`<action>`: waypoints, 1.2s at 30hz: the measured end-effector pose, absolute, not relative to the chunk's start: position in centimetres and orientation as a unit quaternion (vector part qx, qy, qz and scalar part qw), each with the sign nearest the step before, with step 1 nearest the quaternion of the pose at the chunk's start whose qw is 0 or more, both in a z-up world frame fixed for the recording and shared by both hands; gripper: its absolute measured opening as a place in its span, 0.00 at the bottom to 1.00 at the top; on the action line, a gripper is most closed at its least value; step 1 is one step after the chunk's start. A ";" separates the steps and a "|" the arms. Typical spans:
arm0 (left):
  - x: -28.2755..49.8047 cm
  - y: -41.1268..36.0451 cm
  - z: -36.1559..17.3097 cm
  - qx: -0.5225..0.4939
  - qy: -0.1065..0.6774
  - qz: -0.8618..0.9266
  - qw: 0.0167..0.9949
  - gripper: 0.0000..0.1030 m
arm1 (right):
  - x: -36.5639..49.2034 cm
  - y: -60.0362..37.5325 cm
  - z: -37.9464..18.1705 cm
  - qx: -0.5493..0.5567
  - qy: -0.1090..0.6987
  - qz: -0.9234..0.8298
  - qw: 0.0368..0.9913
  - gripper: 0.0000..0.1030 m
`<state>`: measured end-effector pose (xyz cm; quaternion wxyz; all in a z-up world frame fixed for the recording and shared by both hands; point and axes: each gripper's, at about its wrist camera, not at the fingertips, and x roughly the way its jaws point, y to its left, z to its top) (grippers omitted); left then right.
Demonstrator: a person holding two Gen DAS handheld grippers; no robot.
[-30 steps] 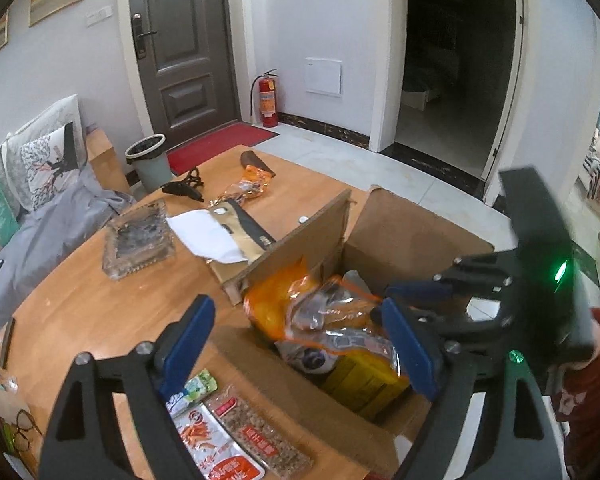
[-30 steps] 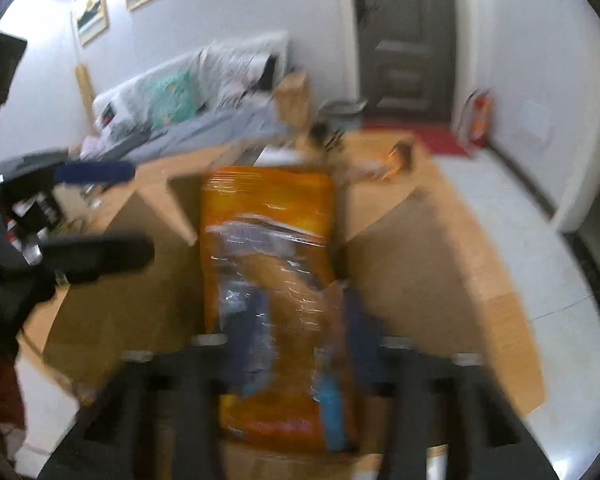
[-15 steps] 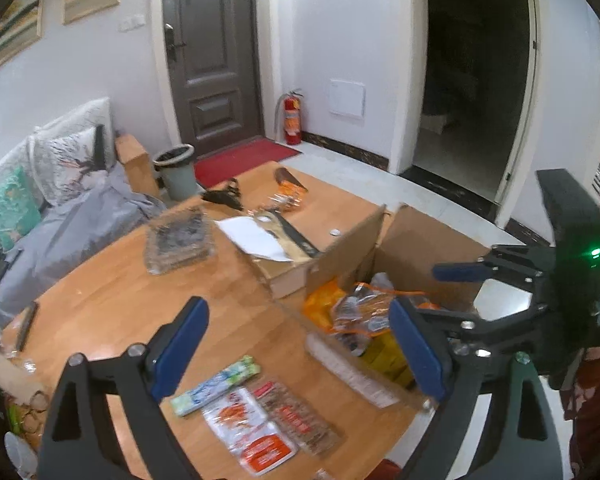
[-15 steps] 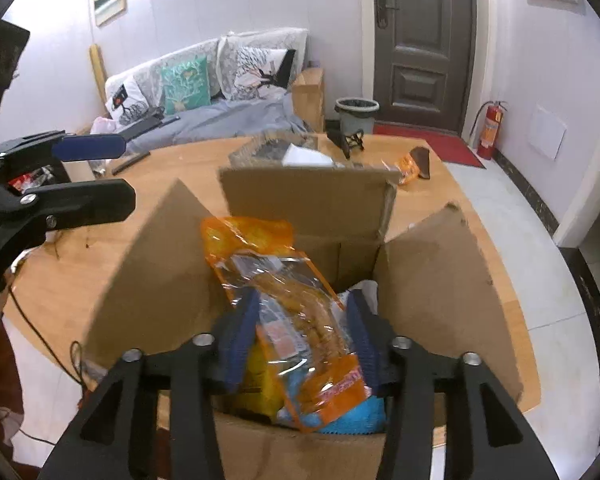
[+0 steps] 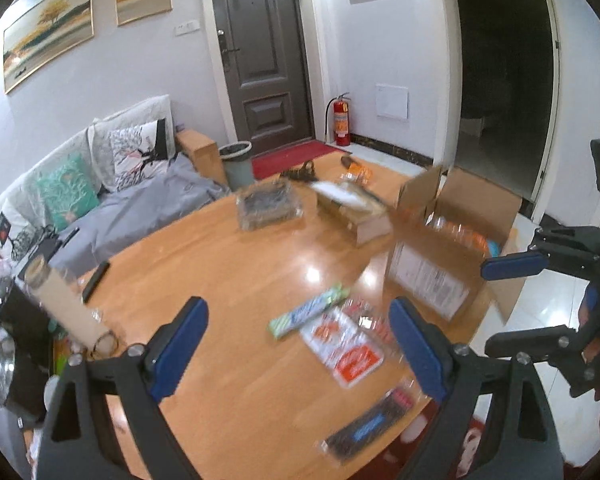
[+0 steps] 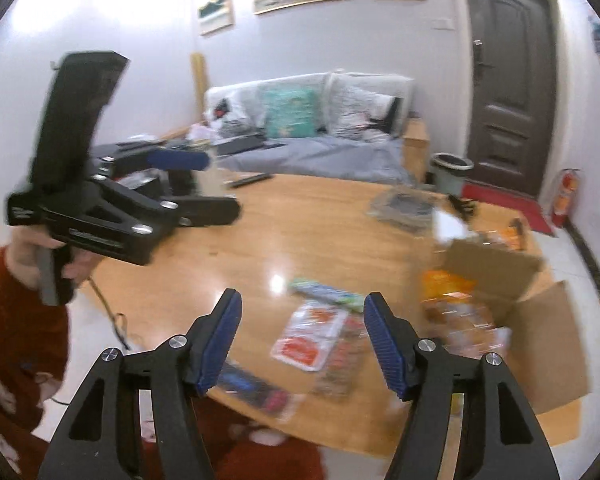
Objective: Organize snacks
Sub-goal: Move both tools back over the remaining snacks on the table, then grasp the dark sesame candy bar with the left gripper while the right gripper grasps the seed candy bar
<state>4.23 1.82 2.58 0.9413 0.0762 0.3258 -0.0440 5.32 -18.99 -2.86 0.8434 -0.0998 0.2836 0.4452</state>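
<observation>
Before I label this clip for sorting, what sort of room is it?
Most likely a home living room: a sofa with cushions along the wall, a front door with a red mat, and a wooden table with snack packets.

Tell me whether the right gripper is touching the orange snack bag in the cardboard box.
Apart. In the right wrist view the right gripper has its jaws opening with nothing between them, over the table; the orange snack bag sits off to the side inside the cardboard box.

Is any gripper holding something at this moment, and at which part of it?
Nothing is held. The left gripper is open and empty; the right gripper jaws are opening, nothing between them.
</observation>
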 end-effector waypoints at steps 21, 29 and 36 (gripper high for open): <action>2.6 -2.5 -16.9 0.146 0.406 -0.182 0.884 0.70 | 6.6 -17.8 -20.9 -0.083 0.392 0.360 0.843 0.64; 3.5 0.0 -17.3 0.073 0.409 -0.163 0.895 0.47 | 8.5 -18.5 -21.3 -0.056 0.385 0.350 0.852 0.65; 2.9 2.2 -17.2 0.042 0.411 -0.120 0.903 0.45 | 9.9 -17.1 -21.9 -0.061 0.370 0.299 0.877 0.69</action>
